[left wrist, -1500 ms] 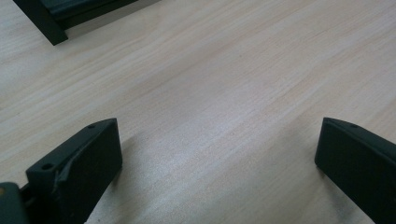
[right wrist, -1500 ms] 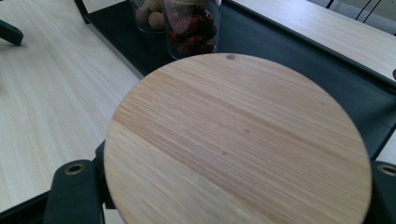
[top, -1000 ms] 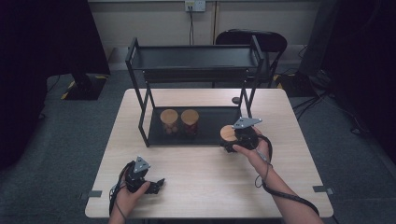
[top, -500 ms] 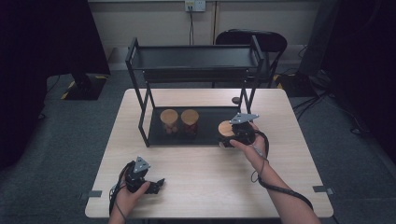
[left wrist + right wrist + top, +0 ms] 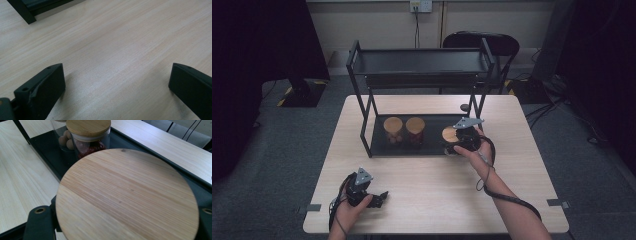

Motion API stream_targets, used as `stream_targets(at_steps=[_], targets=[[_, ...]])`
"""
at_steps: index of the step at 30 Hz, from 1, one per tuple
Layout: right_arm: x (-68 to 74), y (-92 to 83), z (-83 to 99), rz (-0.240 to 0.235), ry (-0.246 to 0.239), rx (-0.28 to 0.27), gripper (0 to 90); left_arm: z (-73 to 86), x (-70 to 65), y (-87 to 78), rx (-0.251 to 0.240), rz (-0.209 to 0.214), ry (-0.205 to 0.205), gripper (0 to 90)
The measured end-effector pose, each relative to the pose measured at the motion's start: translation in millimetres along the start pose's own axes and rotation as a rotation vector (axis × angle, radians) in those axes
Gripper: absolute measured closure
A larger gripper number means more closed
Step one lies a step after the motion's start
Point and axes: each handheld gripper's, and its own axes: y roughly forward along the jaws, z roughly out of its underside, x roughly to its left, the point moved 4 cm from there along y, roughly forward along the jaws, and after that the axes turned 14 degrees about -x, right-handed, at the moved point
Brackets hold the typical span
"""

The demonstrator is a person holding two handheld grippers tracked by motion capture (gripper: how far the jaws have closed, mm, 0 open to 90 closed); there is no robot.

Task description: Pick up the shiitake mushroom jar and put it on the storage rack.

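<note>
Shifted since a second ago: right gripper (image 5: 458, 142) and its jar (image 5: 450, 135), carried from just off the tray's right front corner leftward and farther in, now over the right part of the black tray (image 5: 432, 149) on the rack's bottom level. Left gripper (image 5: 379, 197) unchanged at the near left of the table (image 5: 512, 165), resting on the wood.

Clamped on the jar from both sides, low on its body, as seen in the right gripper view, with the round bamboo lid (image 5: 127, 195) hiding the glass beneath. Standing upright, long axis vertical, lid facing up and roughly level. Whether set down on the tray or held just above it: cannot tell.

Placed to the right of two other lidded jars in a row: one with red contents (image 5: 415, 131) nearest, one with pale round pieces (image 5: 393, 130) beyond it to the left. Near the red jar (image 5: 88, 138) but apart from it.

Spread wide in the left gripper view, with bare wood between the two black jaws and nothing held.

No brand, label or readable writing on lids, jars, rack (image 5: 422, 60) or grippers.
</note>
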Motion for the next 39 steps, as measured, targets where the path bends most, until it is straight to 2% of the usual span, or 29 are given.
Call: stream_targets(at_steps=[19, 39], targets=[[-3.3, 7.8, -5.6, 0.013, -0.002, -0.002, 25.6, 0.0, 0.0, 0.0, 0.000, 0.000, 0.000, 0.3], [-2.9, 20.5, -9.8, 0.005, -0.007, 0.005, 25.6, 0.0, 0.0, 0.0, 0.000, 0.001, 0.000, 0.3]])
